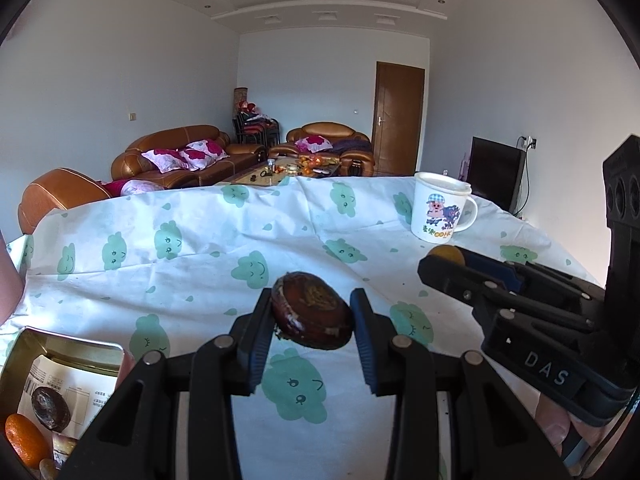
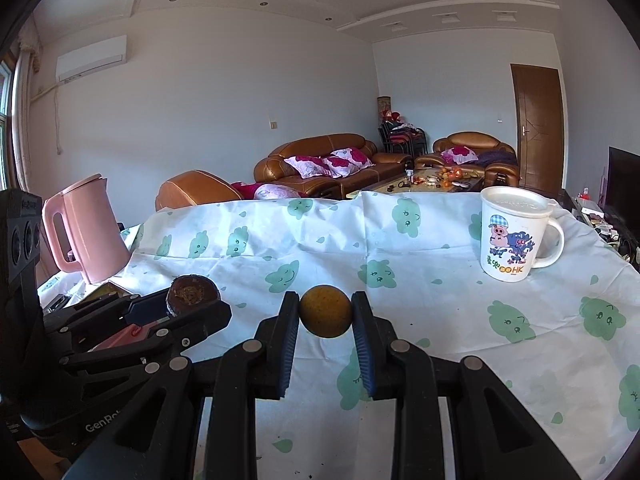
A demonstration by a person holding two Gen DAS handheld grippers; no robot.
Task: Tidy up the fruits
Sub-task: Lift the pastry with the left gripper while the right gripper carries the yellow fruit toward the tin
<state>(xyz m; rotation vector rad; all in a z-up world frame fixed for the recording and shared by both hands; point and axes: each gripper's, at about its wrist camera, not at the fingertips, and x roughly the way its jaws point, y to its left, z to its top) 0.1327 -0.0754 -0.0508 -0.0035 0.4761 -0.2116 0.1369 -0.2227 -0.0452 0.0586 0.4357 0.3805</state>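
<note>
My left gripper (image 1: 313,322) is shut on a dark brown wrinkled fruit (image 1: 312,316) and holds it above the cloud-print tablecloth (image 1: 200,248). My right gripper (image 2: 325,316) is shut on a small round yellow-brown fruit (image 2: 325,311), also above the cloth. The right gripper shows at the right in the left wrist view (image 1: 452,264). The left gripper with its dark fruit (image 2: 193,295) shows at the left in the right wrist view. A metal tin (image 1: 76,346) at the lower left holds another dark fruit (image 1: 50,406) and an orange fruit (image 1: 24,438).
A white cartoon mug (image 2: 514,234) with a lid stands at the back right of the table, also seen in the left wrist view (image 1: 440,208). A pink kettle (image 2: 82,228) stands at the back left. Sofas and a coffee table lie beyond the table's far edge.
</note>
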